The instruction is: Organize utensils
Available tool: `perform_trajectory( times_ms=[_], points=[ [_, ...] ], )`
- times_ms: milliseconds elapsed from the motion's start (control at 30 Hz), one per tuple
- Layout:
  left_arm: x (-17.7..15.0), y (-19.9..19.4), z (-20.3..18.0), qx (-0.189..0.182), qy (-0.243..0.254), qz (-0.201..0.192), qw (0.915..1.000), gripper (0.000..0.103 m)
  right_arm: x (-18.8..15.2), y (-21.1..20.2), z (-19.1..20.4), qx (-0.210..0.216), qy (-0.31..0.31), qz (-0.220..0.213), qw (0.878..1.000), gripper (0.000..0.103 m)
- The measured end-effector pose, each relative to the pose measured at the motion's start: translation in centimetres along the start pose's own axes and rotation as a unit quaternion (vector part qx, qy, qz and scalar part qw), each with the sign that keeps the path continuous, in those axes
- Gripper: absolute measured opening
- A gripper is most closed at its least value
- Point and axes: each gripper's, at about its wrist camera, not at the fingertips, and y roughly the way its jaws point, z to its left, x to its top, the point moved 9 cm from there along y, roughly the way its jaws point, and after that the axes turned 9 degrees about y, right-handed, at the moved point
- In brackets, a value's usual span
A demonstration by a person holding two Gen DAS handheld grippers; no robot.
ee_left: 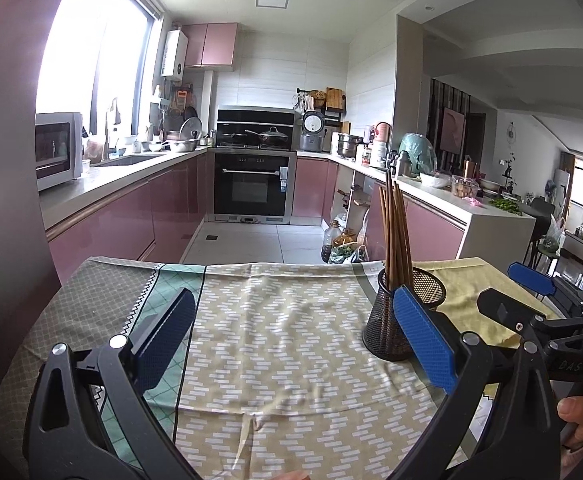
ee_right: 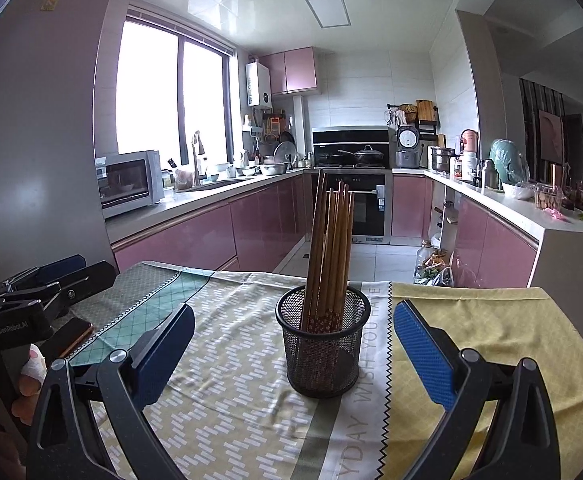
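A black mesh holder (ee_right: 323,344) stands upright on the patterned tablecloth (ee_right: 227,400), with several brown wooden chopsticks (ee_right: 329,256) standing in it. My right gripper (ee_right: 291,344) is open and empty, its blue pads either side of the holder and a little short of it. In the left wrist view the holder (ee_left: 399,320) and chopsticks (ee_left: 395,236) sit just behind the right pad. My left gripper (ee_left: 291,328) is open and empty over the cloth (ee_left: 271,340). The right gripper (ee_left: 531,280) shows at the right edge there.
A dark phone-like object (ee_right: 73,334) lies on the cloth at the left, near the left gripper (ee_right: 43,284). Beyond the table's far edge is the kitchen floor, pink cabinets, an oven (ee_right: 365,208), and bottles and bags on the floor (ee_right: 431,264).
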Motion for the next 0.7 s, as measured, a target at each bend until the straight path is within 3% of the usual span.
perform_trajectory(
  times_ms=[700],
  points=[
    [-0.02,-0.26,-0.26,0.005,0.006,-0.002,1.0,0.098,-0.23,0.05,-0.05,0.0,0.008,-0.003,1.0,0.096]
  ],
)
